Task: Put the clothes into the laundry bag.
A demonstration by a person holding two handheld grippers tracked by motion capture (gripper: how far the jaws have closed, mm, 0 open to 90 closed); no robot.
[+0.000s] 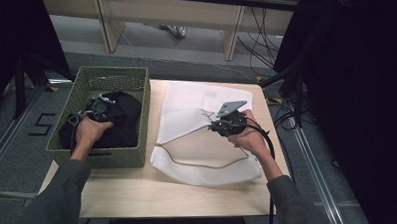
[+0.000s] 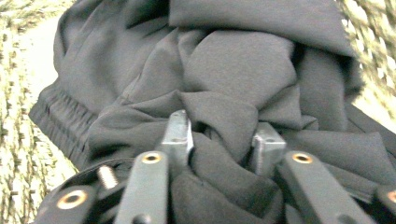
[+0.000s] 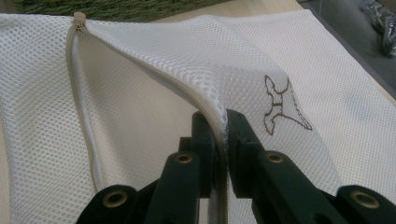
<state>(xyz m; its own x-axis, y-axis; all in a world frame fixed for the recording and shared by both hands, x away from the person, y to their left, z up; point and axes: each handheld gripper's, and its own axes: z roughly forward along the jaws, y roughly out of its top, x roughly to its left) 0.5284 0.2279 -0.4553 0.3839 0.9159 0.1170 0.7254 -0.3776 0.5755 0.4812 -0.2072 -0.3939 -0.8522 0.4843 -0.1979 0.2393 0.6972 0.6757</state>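
Black fabric, a crumpled garment (image 2: 243, 70), fills the green woven basket (image 1: 135, 81) at the left of the wooden table (image 1: 189, 192). The left gripper (image 2: 222, 140) reaches down into it, and its jaws pinch a fold of the dark cloth between them. Beside the basket lies a white mesh laundry bag (image 3: 327, 93) with its zipper (image 3: 86, 140) undone. The right gripper (image 3: 219, 128) is clamped tight on the bag's upper zipper edge, holding that edge lifted off the lower layer.
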